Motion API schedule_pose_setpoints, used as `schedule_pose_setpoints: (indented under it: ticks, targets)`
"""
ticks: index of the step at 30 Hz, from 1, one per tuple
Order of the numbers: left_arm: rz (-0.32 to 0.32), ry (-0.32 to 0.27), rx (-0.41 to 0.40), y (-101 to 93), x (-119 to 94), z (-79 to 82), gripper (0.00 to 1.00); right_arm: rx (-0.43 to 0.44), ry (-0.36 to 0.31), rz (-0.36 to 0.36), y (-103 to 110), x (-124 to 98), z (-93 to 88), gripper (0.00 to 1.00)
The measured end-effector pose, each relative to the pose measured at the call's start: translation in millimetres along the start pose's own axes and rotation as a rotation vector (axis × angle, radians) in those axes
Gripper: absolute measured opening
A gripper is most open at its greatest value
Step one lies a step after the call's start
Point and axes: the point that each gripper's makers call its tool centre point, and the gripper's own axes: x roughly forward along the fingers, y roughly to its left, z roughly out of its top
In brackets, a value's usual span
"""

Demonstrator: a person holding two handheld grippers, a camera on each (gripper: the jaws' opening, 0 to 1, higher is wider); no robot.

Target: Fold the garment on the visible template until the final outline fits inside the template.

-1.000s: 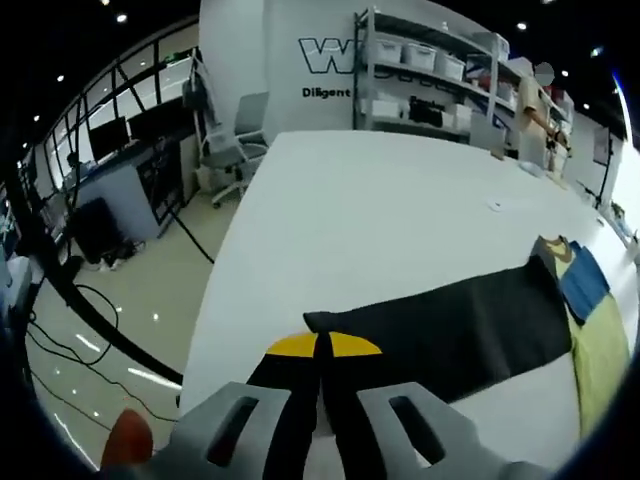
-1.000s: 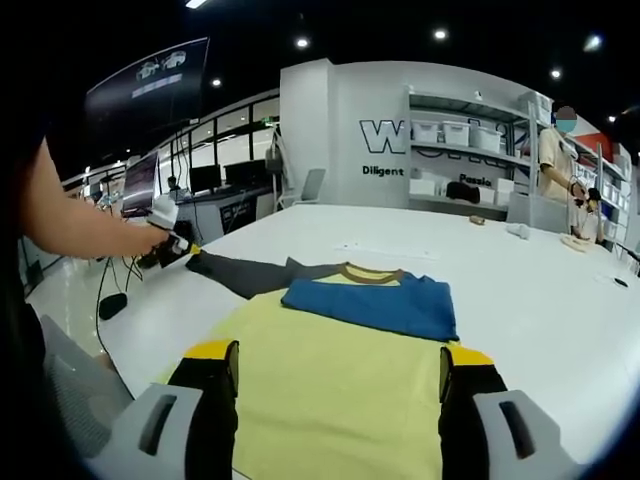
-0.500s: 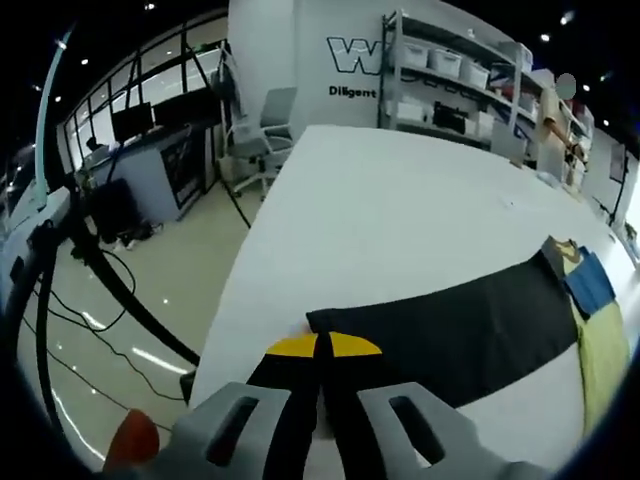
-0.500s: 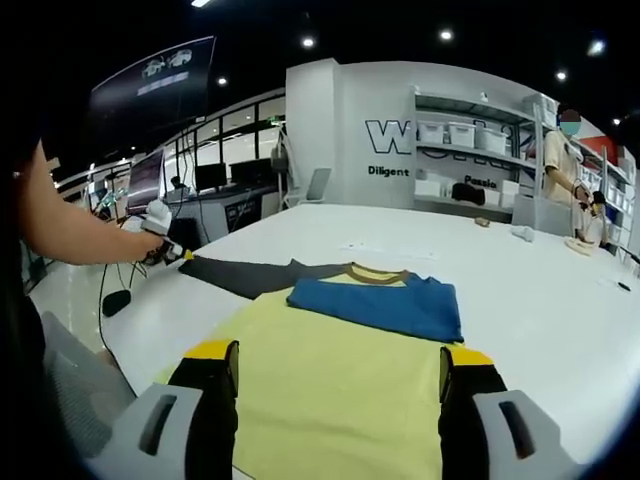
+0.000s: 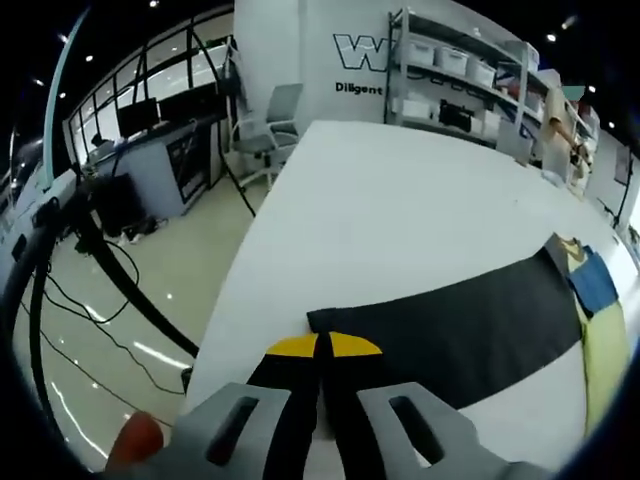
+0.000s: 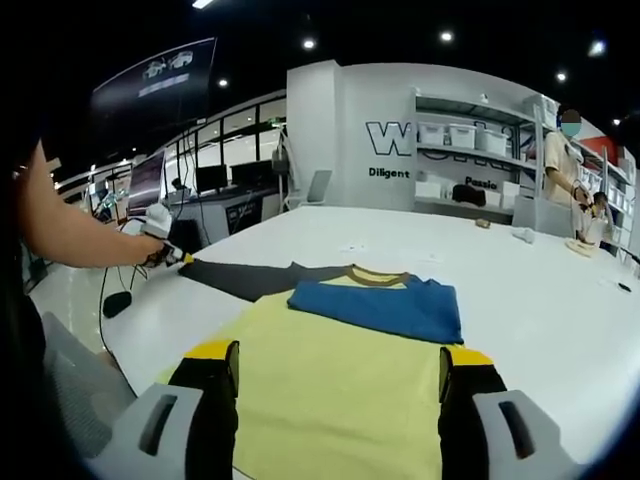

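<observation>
Two grippers work one garment (image 6: 340,350) lying flat on the white counter (image 5: 400,210). Its yellow body spreads in the near field of the right gripper view, with a blue panel (image 6: 380,305) lying across the chest below a brown collar (image 6: 372,273). A dark sleeve (image 5: 450,335) extends sideways from the shoulder, laid out straight towards the counter edge.

Left gripper (image 5: 322,350): jaws together, clamped on the cuff end of the dark sleeve, near the counter's edge. In the right gripper view it appears at far left, held by the person's hand (image 6: 155,220), with the sleeve drawn out in a line between it and the collar.

Right gripper (image 6: 340,385): jaws wide apart, poised over the yellow lower body and holding nothing; whether the tips touch the cloth cannot be told.

No template outline can be made out on the counter in either view.

Step in hand, as judged: the sleeve fold, with the cuff gripped and the sleeve at full stretch, not yet turned inward. The next move calls for carrying the cuff over towards the body so the sleeve lies across the chest, keeping the cloth low and taut to avoid a twist; the open right gripper could pin the body so it does not drag.
</observation>
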Motion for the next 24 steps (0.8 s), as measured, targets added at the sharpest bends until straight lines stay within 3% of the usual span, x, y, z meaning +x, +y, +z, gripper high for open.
schedule_pose_setpoints:
  ticks: [5, 11, 24]
  targets:
    - [0.082, -0.024, -0.053, 46.3, -23.5, 7.4, 0.0, -0.005, 0.001, 0.002, 0.3, -0.1, -0.2, 0.82]
    - [0.175, 0.001, -0.092, 78.3, -42.6, -7.1, 0.0, -0.008, 0.013, -0.008, -2.3, 0.3, -2.2, 0.82]
    - [0.31, 0.0, -0.184, 94.5, -85.2, -44.3, 0.0, -0.012, 0.018, -0.005, -0.9, 0.7, -3.2, 0.82]
